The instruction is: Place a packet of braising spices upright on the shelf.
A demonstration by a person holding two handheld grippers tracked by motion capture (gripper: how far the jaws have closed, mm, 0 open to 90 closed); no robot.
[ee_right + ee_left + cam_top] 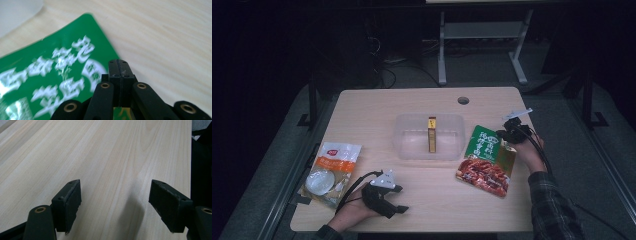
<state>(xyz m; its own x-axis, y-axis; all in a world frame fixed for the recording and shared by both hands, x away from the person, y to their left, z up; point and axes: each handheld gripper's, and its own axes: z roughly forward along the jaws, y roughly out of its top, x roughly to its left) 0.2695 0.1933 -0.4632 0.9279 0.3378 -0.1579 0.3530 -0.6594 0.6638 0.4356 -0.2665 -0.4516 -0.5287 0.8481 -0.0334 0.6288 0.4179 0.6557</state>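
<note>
The pale wooden worktop [422, 200] has a small round hole near its far right corner. At its middle stands a clear rectangular plastic tub [404, 145] with a slim brown-and-yellow box [432, 134] upright inside it. Just right of the tub, toward the right edge, lies a flat green foil food pouch [484, 160] with white lettering on its upper half and a picture of red-brown meat on its lower half; its top points to the far edge and it sits slightly askew. Near the left edge, toward the near left corner, lies a clear-and-orange snack bag [332, 170] with a white round item showing through its window. The right gripper [507, 137] is at the pouch's upper right edge; in the right gripper view its black jaws are pressed together on the edge of the pouch [50, 75], which runs under them. The left gripper [399, 209] rests near the near edge, right of the snack bag, its jaws spread wide over bare wood with nothing between the pads [72, 202].
</note>
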